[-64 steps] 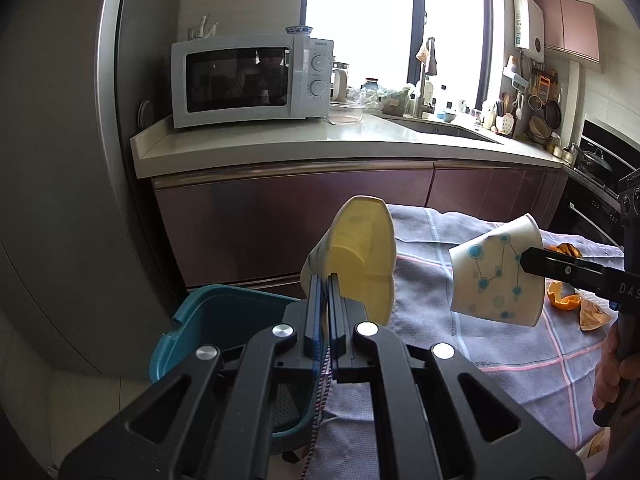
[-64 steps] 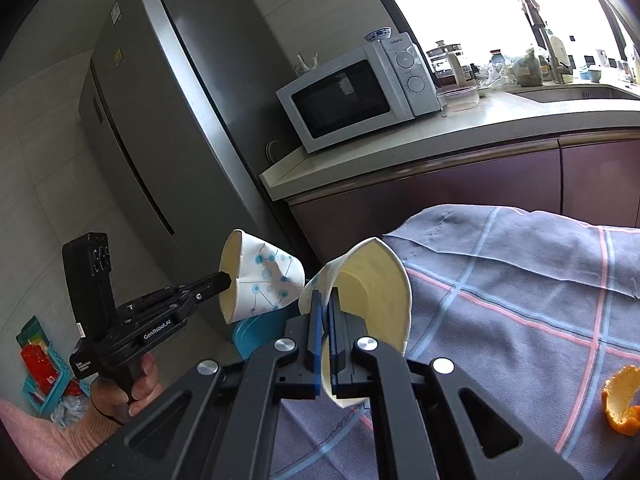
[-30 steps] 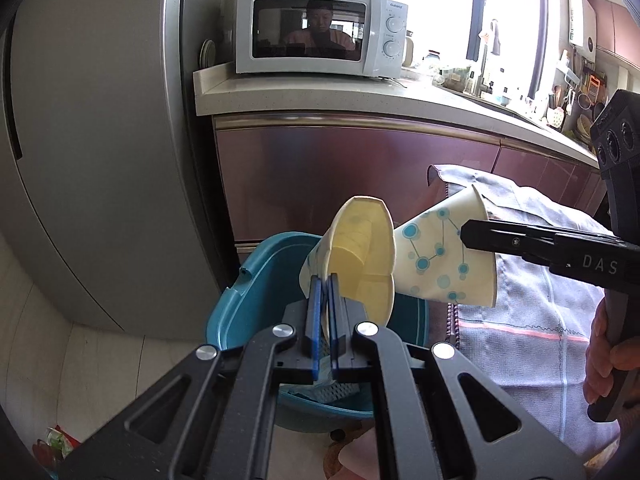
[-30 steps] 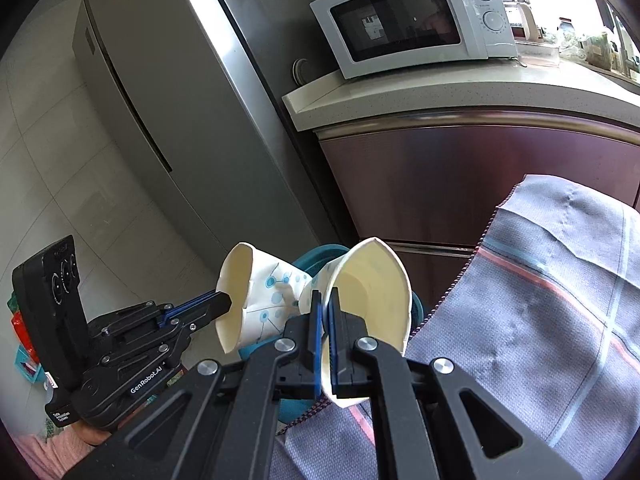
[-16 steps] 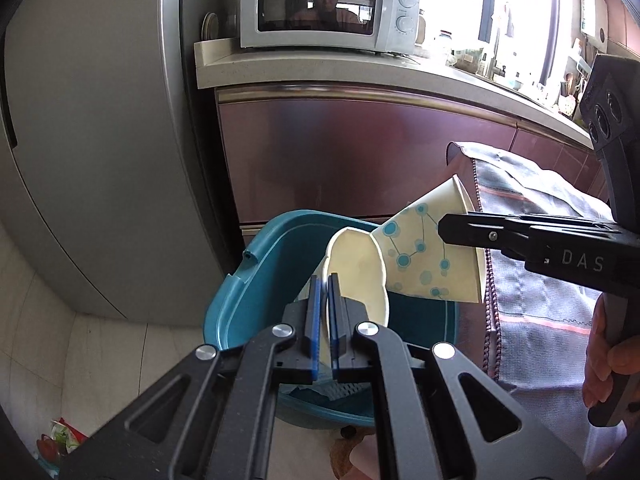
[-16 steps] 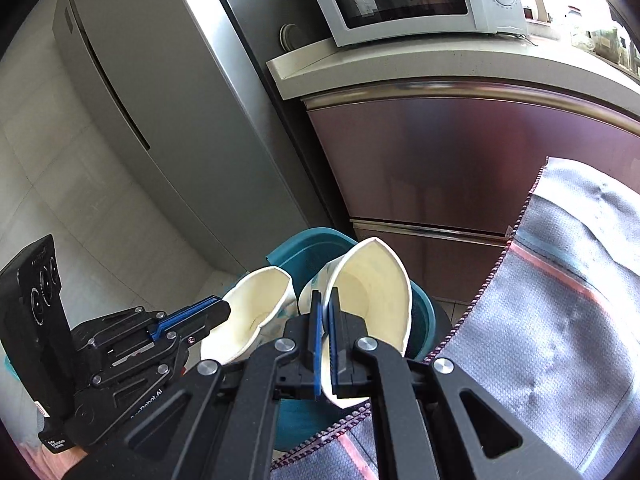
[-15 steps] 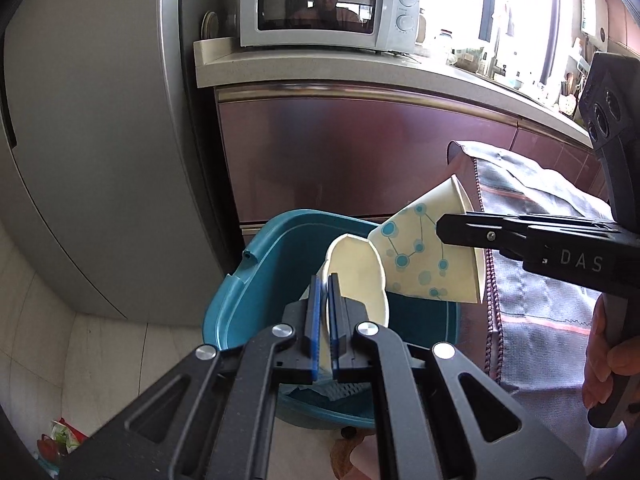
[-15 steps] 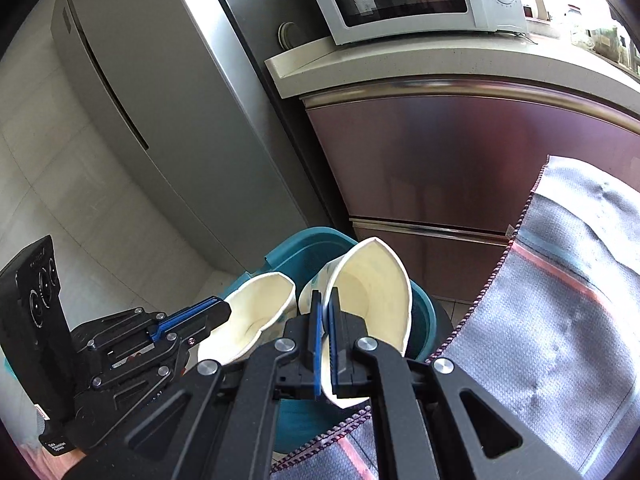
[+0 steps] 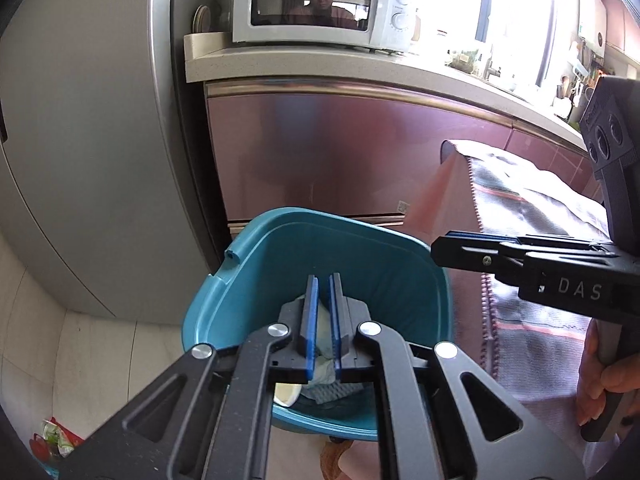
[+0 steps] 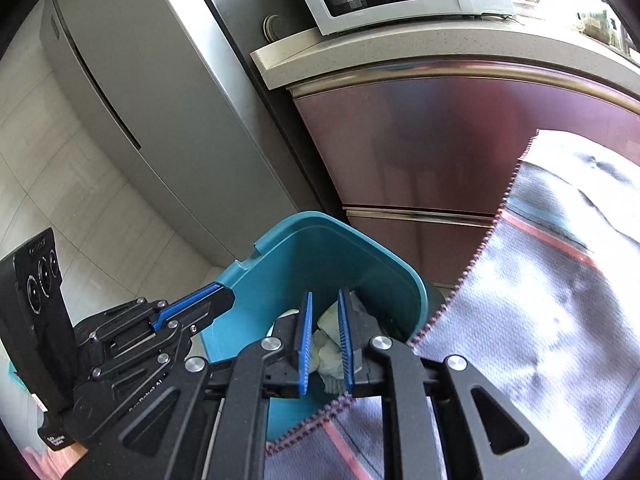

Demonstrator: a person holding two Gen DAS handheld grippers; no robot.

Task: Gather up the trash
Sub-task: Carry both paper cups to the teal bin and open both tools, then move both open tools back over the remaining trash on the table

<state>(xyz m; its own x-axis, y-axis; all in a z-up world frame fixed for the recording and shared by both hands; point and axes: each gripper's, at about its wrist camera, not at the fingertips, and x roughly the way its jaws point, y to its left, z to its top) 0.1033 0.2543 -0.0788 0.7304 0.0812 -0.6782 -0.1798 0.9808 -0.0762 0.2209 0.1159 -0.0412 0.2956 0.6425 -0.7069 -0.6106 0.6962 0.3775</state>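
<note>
far left there's the grey fridge [image 9: 80, 140] standing tall, and a white microwave [image 9: 320, 4] up on the pale countertop [image 9: 360, 64] next to it, with reddish cabinet doors [image 9: 340, 152] underneath.

down on the floor in front of the cabinets sits the teal trash bin [image 9: 256, 264], mouth facing up, long side running roughly left to right across the left wrist view. both grippers hang right over it, pointing down into it. the left gripper [image 9: 323, 284] has its blue pads a little apart and the jaws are opening, nothing pinched between them, you just see down through the gap to the stuff in the bin. bottom of the bin has a paper cup [image 9: 287, 394] lying on its side, rim showing toward the camera, mostly hidden behind the gripper so can't really tell which way its long axis runs. next to it is some crumpled tissue [image 10: 330, 344].

right gripper [image 10: 325, 300] is the same deal, blue pads apart, jaws opening, nothing gripped, only the tissue visible below through the gap. from the left wrist view it comes in sideways from the right, held by a hand [image 9: 604, 376].

far right is the checked grey tablecloth [image 10: 540, 320] with pink lines, its edge hanging just beside the bin.
</note>
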